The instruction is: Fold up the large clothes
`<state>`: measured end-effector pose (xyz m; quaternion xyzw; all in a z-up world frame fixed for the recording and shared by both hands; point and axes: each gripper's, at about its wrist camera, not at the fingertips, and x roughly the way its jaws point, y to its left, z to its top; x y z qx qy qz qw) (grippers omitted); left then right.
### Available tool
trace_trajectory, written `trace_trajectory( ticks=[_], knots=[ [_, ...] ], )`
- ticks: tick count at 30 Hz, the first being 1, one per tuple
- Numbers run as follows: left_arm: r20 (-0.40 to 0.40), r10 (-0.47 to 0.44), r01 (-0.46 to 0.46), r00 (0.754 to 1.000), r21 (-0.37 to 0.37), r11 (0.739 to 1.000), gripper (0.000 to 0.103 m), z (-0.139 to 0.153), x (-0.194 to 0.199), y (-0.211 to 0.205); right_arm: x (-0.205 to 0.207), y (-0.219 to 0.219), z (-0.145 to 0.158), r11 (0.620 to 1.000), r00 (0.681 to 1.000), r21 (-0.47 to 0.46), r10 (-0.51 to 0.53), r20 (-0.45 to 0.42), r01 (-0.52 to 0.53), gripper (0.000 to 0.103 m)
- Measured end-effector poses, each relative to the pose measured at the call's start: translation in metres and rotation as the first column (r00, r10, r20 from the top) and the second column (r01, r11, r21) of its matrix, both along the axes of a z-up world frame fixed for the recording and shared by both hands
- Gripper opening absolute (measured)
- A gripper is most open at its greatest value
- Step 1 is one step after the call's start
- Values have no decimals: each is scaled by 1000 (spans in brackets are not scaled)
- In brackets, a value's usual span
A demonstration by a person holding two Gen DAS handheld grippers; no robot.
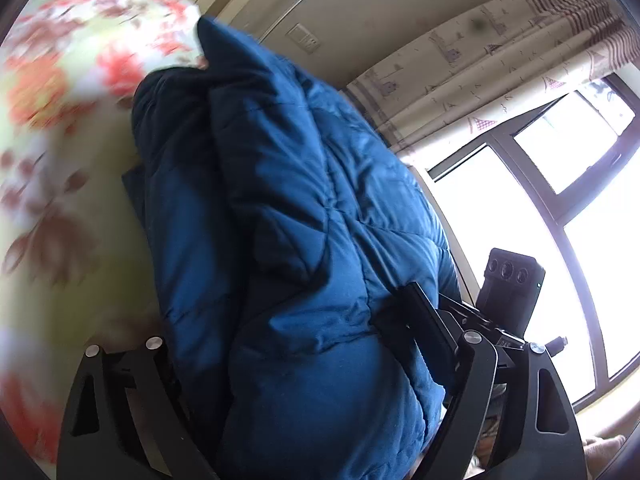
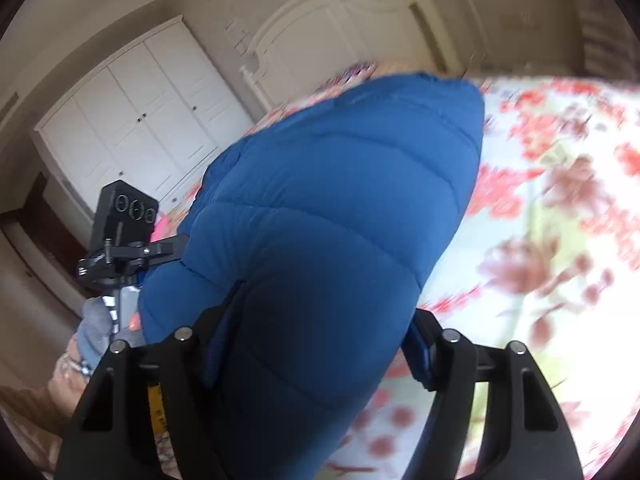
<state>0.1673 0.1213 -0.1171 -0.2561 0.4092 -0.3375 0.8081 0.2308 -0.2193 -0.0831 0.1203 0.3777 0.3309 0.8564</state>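
Both the left gripper (image 1: pixel 288 344) and right gripper (image 2: pixel 316 344) apparently clamped the puffy blue jacket (image 2: pixel 340 208), which needed even, level carrying over the floral bedspread (image 2: pixel 560 200).

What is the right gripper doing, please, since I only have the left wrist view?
Observer: The right gripper is closed on a bulky fold of the blue padded jacket, one finger on either side.
Operator: Thank you. What is beyond the jacket there?
Observer: A cream headboard stands behind its far end.
Operator: Is there anything to the side?
Observer: A white wardrobe with its doors shut stands left of the headboard.
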Motion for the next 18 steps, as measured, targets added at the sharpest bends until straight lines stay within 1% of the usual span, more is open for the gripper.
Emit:
trace_trajectory(
  ticks=[2, 6, 8, 10, 11, 12, 13, 14, 15, 16, 17, 18],
  knots=[
    [33, -10, 9, 999, 19, 1000, 78, 11, 18, -26, 10, -19, 7, 998, 998, -11, -54, 39, 54, 64],
    [73, -46, 46, 996, 8, 999, 77, 32, 77, -84, 47, -64, 25, 987, 982, -25, -157, 103, 161, 62],
    [65, -38, 38, 997, -12, 999, 75, 36, 110, -109, 78, -92, 34, 978, 972, -24, -204, 114, 207, 62],
    [37, -10, 11, 999, -32, 999, 73, 33, 142, -130, 111, -116, 37, 970, 965, -17, -239, 107, 242, 63],
    [13, 6, -5, 1000, -22, 1000, 72, 27, 159, -142, 126, -127, 35, 967, 963, -14, -252, 94, 255, 65],
    [-29, 24, -25, 999, -6, 1000, 72, 16, 172, -152, 147, -139, 28, 960, 960, -36, -275, 59, 278, 66],
    [-73, 40, -39, 997, 13, 999, 72, 5, 179, -159, 160, -144, 19, 949, 953, -89, -302, 30, 304, 76],
    [-108, 50, -48, 993, 22, 999, 85, -9, 185, -169, 169, -154, 11, 932, 942, -145, -335, 5, 332, 94],
    [-101, 60, -58, 993, 16, 998, 89, -13, 184, -171, 176, -159, 8, 911, 925, -176, -380, -4, 373, 98],
    [-81, 79, -78, 994, 22, 997, 96, -16, 182, -171, 177, -164, 10, 906, 918, -167, -397, -9, 390, 98],
    [-66, 83, -82, 994, 20, 996, 97, -18, 179, -169, 174, -165, 14, 896, 908, -161, -420, -9, 413, 98],
    [-56, 79, -78, 995, 21, 997, 97, -17, 177, -168, 168, -164, 19, 876, 891, -176, -455, 12, 450, 98]
  ],
)
